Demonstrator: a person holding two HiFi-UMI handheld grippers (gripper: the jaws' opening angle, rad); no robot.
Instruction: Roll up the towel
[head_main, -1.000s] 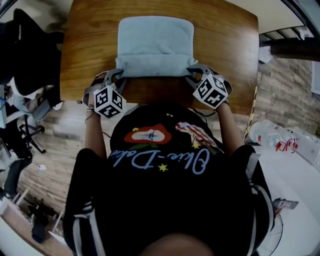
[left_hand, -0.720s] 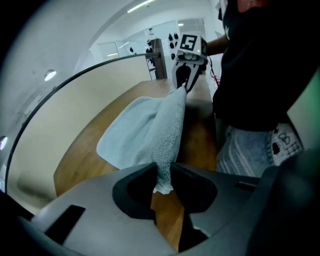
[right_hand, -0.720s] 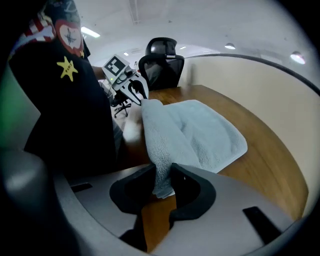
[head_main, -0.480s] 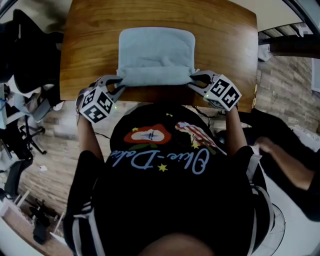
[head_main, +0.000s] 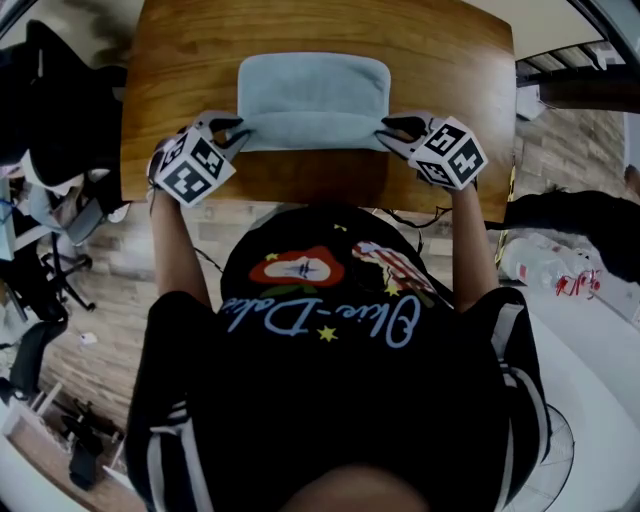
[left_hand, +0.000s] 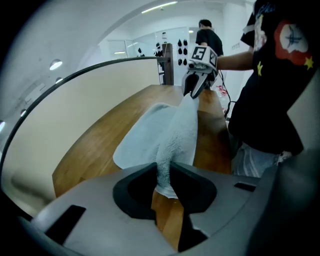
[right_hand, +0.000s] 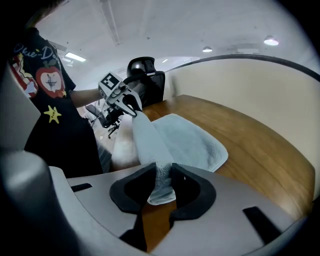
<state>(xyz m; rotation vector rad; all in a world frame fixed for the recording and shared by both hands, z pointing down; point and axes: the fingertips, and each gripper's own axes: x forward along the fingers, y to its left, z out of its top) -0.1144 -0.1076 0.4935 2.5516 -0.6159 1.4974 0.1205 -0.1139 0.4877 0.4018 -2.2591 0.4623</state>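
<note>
A light blue towel (head_main: 313, 95) lies on the wooden table (head_main: 180, 80), its near edge lifted and stretched between my two grippers. My left gripper (head_main: 232, 135) is shut on the towel's near left corner (left_hand: 167, 170). My right gripper (head_main: 392, 133) is shut on the near right corner (right_hand: 161, 182). In the left gripper view the towel (left_hand: 165, 135) runs as a raised fold to the right gripper (left_hand: 196, 75). In the right gripper view the towel (right_hand: 175, 142) stretches toward the left gripper (right_hand: 127, 102). The far part rests flat on the table.
The table's near edge (head_main: 300, 205) runs just in front of the person's body. A black office chair (head_main: 55, 90) stands at the left. A white surface with plastic bottles (head_main: 560, 275) is at the right. A cream partition (right_hand: 250, 95) borders the table's far side.
Both grippers have risen and moved away from the body, carrying the towel's near edge up and over toward the far side. A person's arm at the right, seen half a second ago, is gone.
</note>
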